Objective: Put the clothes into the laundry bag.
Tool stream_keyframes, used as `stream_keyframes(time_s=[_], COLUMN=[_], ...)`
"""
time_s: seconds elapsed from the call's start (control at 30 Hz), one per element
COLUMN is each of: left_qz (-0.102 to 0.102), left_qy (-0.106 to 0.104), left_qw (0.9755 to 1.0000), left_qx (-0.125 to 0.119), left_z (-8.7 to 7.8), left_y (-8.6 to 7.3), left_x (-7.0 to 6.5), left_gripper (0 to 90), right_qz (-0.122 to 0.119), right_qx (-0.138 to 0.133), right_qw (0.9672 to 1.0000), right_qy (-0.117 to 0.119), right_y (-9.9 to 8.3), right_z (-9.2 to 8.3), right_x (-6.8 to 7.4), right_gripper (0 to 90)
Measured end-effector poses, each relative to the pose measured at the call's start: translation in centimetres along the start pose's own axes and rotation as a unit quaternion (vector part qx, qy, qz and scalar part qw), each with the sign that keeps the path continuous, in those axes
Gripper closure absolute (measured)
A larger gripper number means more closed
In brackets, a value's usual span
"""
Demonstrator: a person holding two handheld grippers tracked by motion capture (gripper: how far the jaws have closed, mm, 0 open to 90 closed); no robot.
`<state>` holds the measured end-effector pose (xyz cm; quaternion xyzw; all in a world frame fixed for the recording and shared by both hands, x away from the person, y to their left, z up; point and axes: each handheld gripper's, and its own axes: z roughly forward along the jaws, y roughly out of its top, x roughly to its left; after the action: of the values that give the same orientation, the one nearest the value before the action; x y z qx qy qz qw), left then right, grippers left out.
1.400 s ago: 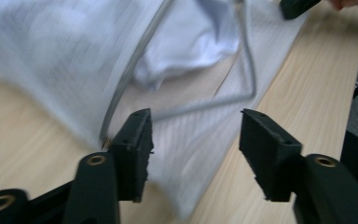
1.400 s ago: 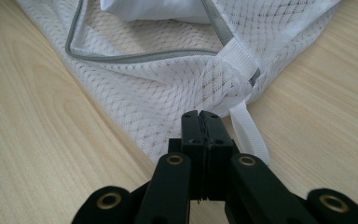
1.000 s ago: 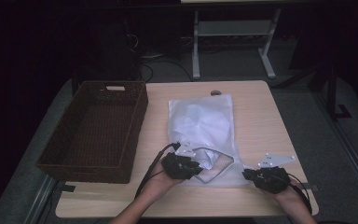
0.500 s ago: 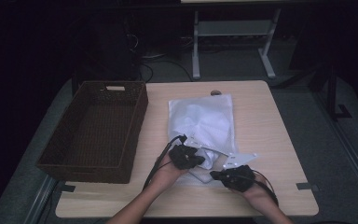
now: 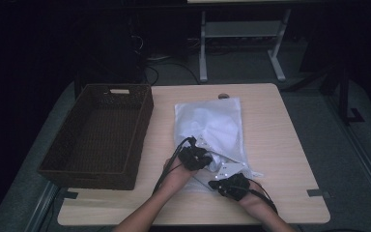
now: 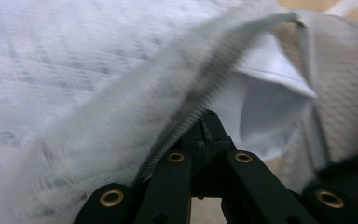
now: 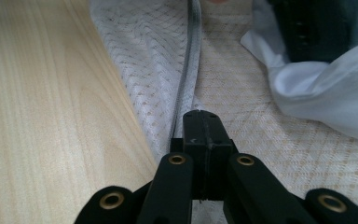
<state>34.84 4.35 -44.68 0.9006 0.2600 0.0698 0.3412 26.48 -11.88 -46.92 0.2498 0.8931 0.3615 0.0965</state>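
A white mesh zip bag [image 5: 217, 123] lies on the wooden table [image 5: 280, 145] with a white cloth [image 6: 265, 107] inside it. My left gripper [image 5: 194, 157] is shut on the bag's upper zipper edge [image 6: 205, 93] and holds it lifted, so the mouth gapes. In its own view the left gripper [image 6: 208, 117] pinches that toothed edge. My right gripper [image 5: 229, 186] is at the bag's near end. In its own view the right gripper [image 7: 202, 119] is shut on the lower mesh edge beside the zipper [image 7: 189, 60]. The white cloth [image 7: 326, 93] bulges out past it.
A dark brown wicker basket [image 5: 96, 133] stands at the table's left, touching no part of the bag. Bare wood [image 7: 42, 116] lies left of the right gripper. The left gripper [image 7: 317, 28] shows dark at the top of the right gripper view.
My right gripper has come left from the table's front right to the bag's near end and shut on its edge. The left gripper has drifted slightly farther in with the bag edge.
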Motion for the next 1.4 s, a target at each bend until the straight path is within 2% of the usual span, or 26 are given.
stream_keyframes(time_s=[0.3,0.47,0.63,0.8,0.97,1.1,1.2,1.3,1.4], left_qz=[-0.02,-0.024,-0.031,-0.047,-0.049,-0.046,-0.053,-0.051,-0.051], left_qy=[0.029,0.048,0.064,0.074,0.081,0.099,0.095,0.088,0.059], left_qw=[0.9994,0.9986,0.9974,0.9962,0.9955,0.994,0.9941,0.9948,0.997], left_qx=[0.001,0.004,0.006,0.0,0.002,0.005,0.002,0.002,0.002], left_z=[1.8,2.7,3.6,4.5,5.4,5.9,6.1,6.0,5.0], left_y=[1.3,2.3,3.5,4.4,5.3,5.9,6.1,6.0,5.6], left_x=[1.6,2.5,3.8,5.1,6.0,6.7,7.1,7.0,6.7], left_gripper=[90.0,90.0,90.0,90.0,90.0,90.0,90.0,90.0,85.6], right_qz=[0.009,0.009,0.01,0.012,0.013,0.01,0.007,0.008,0.008], right_qx=[0.002,0.005,0.005,0.005,0.006,0.007,0.007,0.006,0.005], right_qw=[1.0,0.9999,0.9999,0.9999,0.9999,0.9999,0.9998,0.9998,0.9999], right_qy=[-0.003,-0.01,-0.012,-0.009,-0.01,-0.013,-0.016,-0.015,-0.014], right_y=[0.1,0.1,0.1,0.1,0.1,0.1,0.1,0.0,0.0], right_z=[0.0,0.0,0.0,0.0,-0.1,-0.1,-0.1,-0.1,-0.1], right_x=[0.1,0.3,0.3,0.3,0.3,0.4,0.5,0.5,0.5], right_gripper=[90.0,90.0,90.0,90.0,90.0,90.0,90.0,90.0,90.0])
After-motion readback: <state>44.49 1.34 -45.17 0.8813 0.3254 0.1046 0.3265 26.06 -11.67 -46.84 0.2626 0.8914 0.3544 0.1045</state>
